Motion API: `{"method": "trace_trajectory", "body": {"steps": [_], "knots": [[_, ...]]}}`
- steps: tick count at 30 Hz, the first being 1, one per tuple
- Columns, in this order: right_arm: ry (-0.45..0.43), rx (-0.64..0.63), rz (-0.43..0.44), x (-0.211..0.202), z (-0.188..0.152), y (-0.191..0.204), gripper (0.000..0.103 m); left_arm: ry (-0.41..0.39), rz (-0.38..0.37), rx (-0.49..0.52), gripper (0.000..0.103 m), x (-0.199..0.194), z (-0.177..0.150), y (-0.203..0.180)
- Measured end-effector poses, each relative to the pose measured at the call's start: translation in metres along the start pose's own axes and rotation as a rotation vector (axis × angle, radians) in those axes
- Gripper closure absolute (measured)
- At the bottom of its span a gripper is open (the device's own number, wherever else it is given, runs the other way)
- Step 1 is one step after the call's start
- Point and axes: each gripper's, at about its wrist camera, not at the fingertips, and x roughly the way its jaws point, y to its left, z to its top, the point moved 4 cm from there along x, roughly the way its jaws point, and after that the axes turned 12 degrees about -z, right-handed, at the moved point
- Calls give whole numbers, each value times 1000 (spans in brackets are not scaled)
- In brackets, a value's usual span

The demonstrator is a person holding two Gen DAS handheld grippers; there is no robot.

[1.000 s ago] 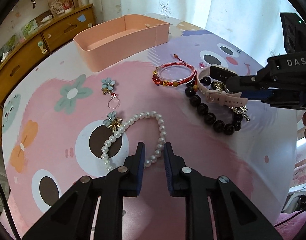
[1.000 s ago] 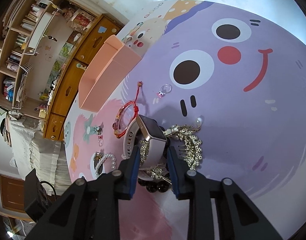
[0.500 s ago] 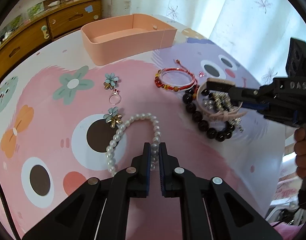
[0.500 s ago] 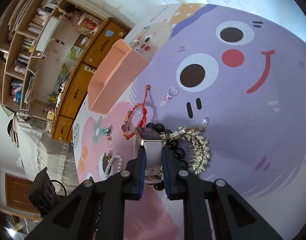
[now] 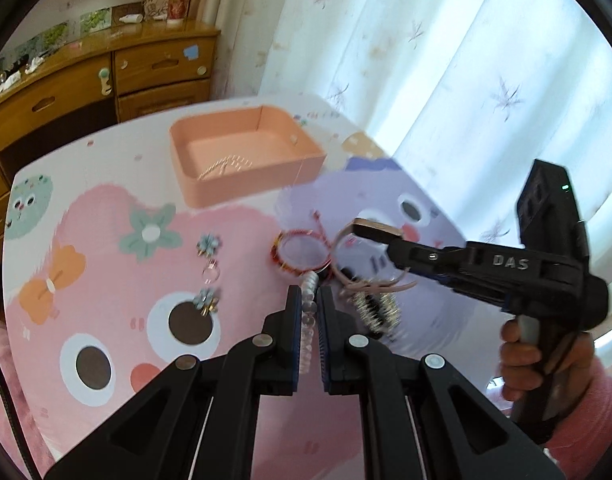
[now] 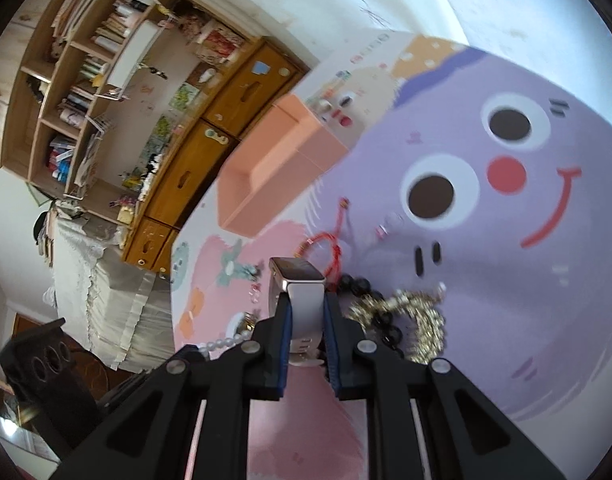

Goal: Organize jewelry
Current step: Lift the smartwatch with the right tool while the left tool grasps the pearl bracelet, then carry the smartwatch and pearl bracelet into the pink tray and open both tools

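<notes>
Both grippers are loaded & lifted off the table, so this looks like the carry step. The left gripper [image 5: 308, 300] is clamped on the pearl necklace [image 5: 309, 312], beads pinched between the blue pads w/ the strand hanging down. The right gripper [image 6: 306, 312] is clamped on the strap of the pink smartwatch [image 6: 299, 280], screen end sticking out past the fingertips. The peach tray [image 5: 241, 184] sits at the far side of the cartoon mat [image 5: 105, 220], w/ what looks like a chain already inside, blurry. Next move, prob.: bring both over the tray rim, lower, then release, minding the dangling pearls so they don't snag the red cord bracelet [image 5: 299, 250] below. Still on the mat: black bead bracelet [image 6: 356, 284], gold chain [image 6: 420, 316], flower earrings [image 5: 207, 244], small ring [image 5: 211, 276]. Only readable text: "DAS" on the right gripper's body.
</notes>
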Motion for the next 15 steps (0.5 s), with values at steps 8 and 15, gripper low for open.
{"method": "trace_trajectory", "body": {"steps": [8,15], "knots": [[-81,-41,76,-28,36,17,88,3,-14,-25,98,-22,32,-17],[-189,-146,65,-47,70,36,88,-62,15,-16,97,-40,72,-22]]}}
